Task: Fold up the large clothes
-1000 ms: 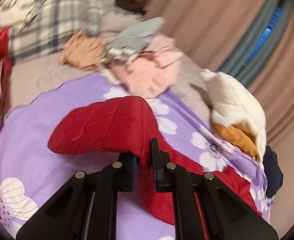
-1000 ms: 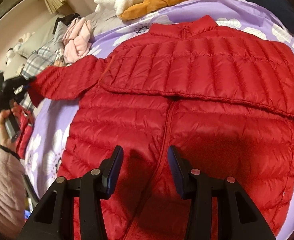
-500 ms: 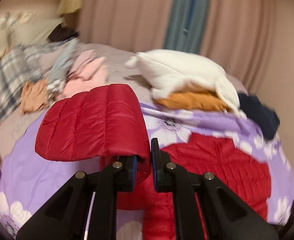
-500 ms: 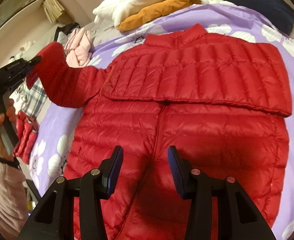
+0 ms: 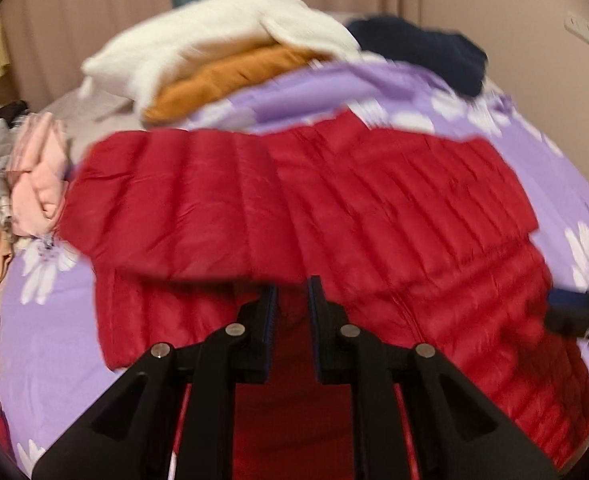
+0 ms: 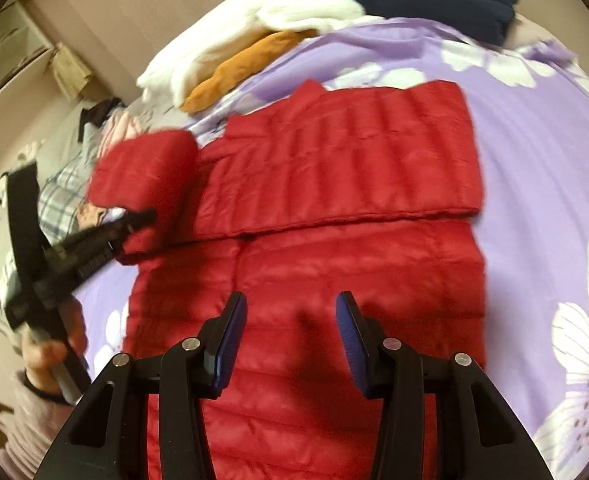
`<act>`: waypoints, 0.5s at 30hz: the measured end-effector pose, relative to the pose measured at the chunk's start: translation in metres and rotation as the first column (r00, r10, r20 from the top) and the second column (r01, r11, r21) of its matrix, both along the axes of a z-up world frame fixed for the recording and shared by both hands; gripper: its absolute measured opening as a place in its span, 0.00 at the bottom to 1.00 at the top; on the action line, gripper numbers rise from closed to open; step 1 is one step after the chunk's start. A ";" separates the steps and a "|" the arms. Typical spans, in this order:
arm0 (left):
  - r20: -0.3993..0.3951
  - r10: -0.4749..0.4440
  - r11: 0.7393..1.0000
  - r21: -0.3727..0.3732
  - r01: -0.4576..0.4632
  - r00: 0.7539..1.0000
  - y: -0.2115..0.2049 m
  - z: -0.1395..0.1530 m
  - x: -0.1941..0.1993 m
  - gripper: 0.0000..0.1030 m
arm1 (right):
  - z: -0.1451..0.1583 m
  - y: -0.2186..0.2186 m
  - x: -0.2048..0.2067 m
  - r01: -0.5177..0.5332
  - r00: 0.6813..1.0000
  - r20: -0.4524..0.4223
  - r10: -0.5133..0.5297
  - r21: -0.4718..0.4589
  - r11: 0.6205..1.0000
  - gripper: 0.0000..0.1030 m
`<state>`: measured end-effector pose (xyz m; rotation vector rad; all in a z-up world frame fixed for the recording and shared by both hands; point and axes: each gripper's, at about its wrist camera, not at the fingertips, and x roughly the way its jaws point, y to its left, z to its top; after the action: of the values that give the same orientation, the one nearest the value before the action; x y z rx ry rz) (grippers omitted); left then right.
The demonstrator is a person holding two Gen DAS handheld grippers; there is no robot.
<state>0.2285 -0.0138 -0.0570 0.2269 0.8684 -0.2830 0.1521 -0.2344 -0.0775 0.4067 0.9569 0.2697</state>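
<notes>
A red puffer jacket [image 6: 334,260] lies front up on the purple flowered sheet [image 6: 534,140], collar at the far end. One sleeve [image 6: 354,160] is folded across its chest. My left gripper [image 5: 292,300] pinches the cuff edge of the other sleeve [image 5: 174,208] and holds it lifted over the jacket's left side; its jaws are beginning to open with the fabric still between them. In the right wrist view the left gripper [image 6: 142,216] and the hand [image 6: 50,344] holding it show at the left. My right gripper [image 6: 290,336] is open above the jacket's lower half, holding nothing.
White and orange garments [image 5: 214,52] and a navy one [image 5: 422,52] are stacked at the bed's far end. Pink clothes [image 5: 38,176] and a plaid cloth [image 6: 62,196] lie to the left. Curtains hang behind the bed.
My left gripper has swung the sleeve from out at the jacket's left side up and in over the jacket's body. The right gripper has shifted a little over the jacket, still open.
</notes>
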 end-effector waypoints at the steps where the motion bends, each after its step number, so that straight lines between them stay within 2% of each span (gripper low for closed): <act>1: -0.022 -0.012 1.000 0.002 0.012 1.000 -0.005 -0.006 0.001 0.16 | -0.001 -0.004 -0.001 0.008 1.000 -0.002 -0.008 0.002 1.000 0.45; 3: -0.065 -0.024 1.000 -0.014 0.023 0.998 -0.010 -0.016 0.000 0.16 | -0.001 -0.009 -0.003 0.021 1.000 -0.001 -0.021 0.007 1.000 0.45; 6: -0.161 -0.042 0.996 -0.078 0.030 0.986 -0.011 -0.028 0.000 0.17 | 0.000 -0.013 -0.004 0.039 0.999 0.001 -0.039 0.018 0.999 0.45; 8: -0.199 -0.040 0.994 -0.108 0.019 0.979 -0.011 -0.034 -0.003 0.27 | 0.000 -0.014 -0.005 0.046 0.999 0.001 -0.046 0.024 0.999 0.45; 11: -0.205 -0.039 0.990 -0.139 0.010 0.978 -0.009 -0.034 -0.010 0.40 | -0.001 -0.016 -0.006 0.054 0.999 0.000 -0.054 0.034 0.998 0.45; 15: -0.204 -0.034 0.978 -0.207 -0.009 0.978 -0.001 -0.026 -0.023 0.49 | -0.002 -0.017 -0.006 0.063 0.998 -0.011 -0.063 0.047 0.997 0.46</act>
<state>0.2054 -0.0146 -0.0835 0.0087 1.0355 -0.4112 0.1459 -0.2516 -0.0799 0.4809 0.9466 0.2335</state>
